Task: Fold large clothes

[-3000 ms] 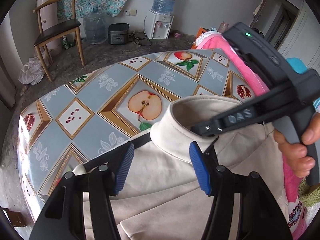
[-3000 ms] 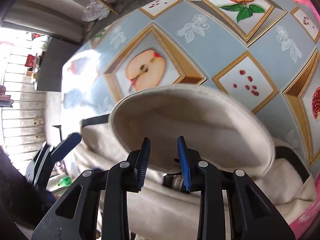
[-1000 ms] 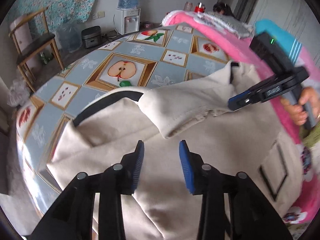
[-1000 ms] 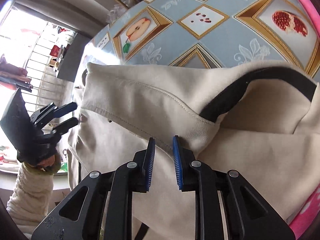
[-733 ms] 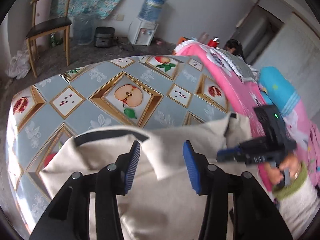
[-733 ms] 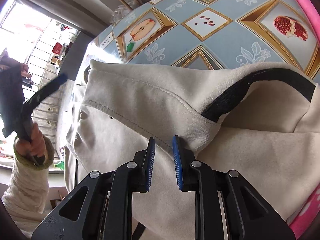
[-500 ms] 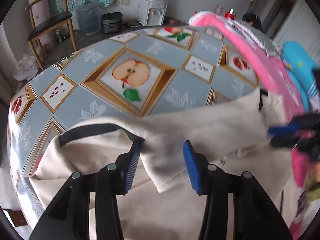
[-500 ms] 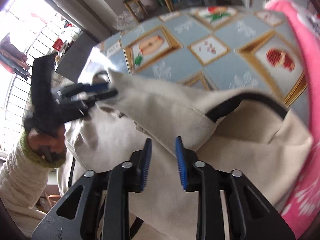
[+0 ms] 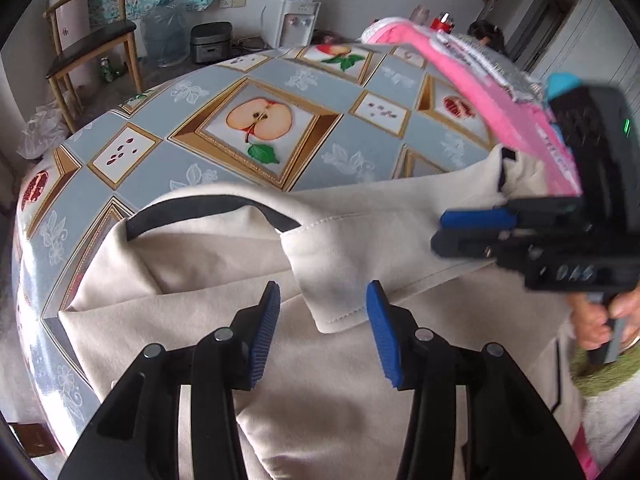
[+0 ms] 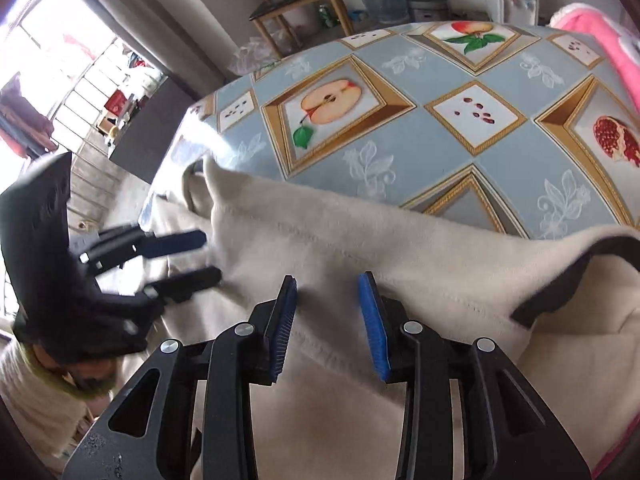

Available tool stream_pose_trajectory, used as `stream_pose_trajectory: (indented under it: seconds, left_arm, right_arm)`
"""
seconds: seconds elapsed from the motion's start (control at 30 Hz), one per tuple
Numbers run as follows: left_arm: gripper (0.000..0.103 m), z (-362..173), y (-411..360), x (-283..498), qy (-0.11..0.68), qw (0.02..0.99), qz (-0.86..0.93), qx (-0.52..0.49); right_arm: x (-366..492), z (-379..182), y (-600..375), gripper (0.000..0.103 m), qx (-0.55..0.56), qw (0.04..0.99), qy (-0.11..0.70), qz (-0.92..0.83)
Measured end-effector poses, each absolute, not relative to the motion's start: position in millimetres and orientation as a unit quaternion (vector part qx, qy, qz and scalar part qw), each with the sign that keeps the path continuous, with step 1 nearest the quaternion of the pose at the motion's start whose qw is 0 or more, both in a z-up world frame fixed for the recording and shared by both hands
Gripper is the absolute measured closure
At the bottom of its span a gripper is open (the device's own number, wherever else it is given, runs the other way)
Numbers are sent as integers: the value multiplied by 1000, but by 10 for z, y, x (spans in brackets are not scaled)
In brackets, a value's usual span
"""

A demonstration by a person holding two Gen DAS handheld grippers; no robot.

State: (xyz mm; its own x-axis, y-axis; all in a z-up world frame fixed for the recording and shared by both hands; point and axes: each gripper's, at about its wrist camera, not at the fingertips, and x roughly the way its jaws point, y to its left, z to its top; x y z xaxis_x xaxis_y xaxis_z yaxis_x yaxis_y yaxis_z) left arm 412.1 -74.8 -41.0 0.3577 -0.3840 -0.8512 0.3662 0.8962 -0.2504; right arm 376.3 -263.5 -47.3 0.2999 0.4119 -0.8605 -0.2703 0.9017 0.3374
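Note:
A beige jacket (image 9: 360, 400) with black trim (image 9: 208, 208) lies spread over the near part of the table (image 9: 320, 152). One panel is folded across it, ending in a loose corner flap (image 9: 336, 304). My left gripper (image 9: 324, 332) hovers over that flap, open, pads clear of the cloth on both sides. My right gripper (image 9: 438, 232) comes in from the right, held by a hand (image 9: 596, 320). In the right wrist view the right gripper (image 10: 328, 320) stands open above the jacket's folded edge (image 10: 400, 248). The left gripper (image 10: 210, 256) is open at the cloth's left end.
The fruit-patterned tablecloth (image 10: 400, 92) is bare beyond the jacket. A pink blanket (image 9: 520, 120) is heaped along the table's right side. On the floor behind are a wooden chair (image 9: 92, 40), a water dispenser (image 9: 298, 16) and a rice cooker (image 9: 210, 42). The table edge drops off at left.
The right gripper's jaws, nearly together at the folded edge a second ago, have spread, and it has shifted along that edge. The left gripper has sunk toward the flap, its jaws slightly wider.

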Motion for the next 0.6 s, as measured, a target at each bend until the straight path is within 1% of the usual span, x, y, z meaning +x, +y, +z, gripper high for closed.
stream_pose_trajectory:
  seconds: [0.07,0.1,0.13,0.2,0.27,0.37,0.47,0.6]
  left_arm:
    - [51,-365,-668,4167,518,822,-235,-41]
    - [43,-361,-630,4213,521,820,-229,-60]
    - [41,-366,-593,4263,525,817,-224,-84]
    - [38,-421,-529,4376,539,800,-224,-139]
    - [38,-517,-486,4475,557,781,-215,-181]
    - [38,-608,-467,4542,565,772,-204,-207]
    - [38,-656,-454,4564,569,765,-205,-222]
    - [38,-672,-408,4569,568,759,-209,-239]
  right_arm:
    - [3685,-464,-2696,69,73,803,551,216]
    - [3649,-457,-2731,69,78,803,549,217]
    - [3618,-451,-2766,68,82,804,548,216]
    - [3541,-441,-2835,63,94,804,546,216]
    - [3459,-390,-2940,50,111,806,540,215]
    - [3354,-291,-3150,40,141,813,526,205]
    - [3302,-201,-3455,35,182,819,515,176]
    - [3310,-282,-3889,35,263,798,526,131]
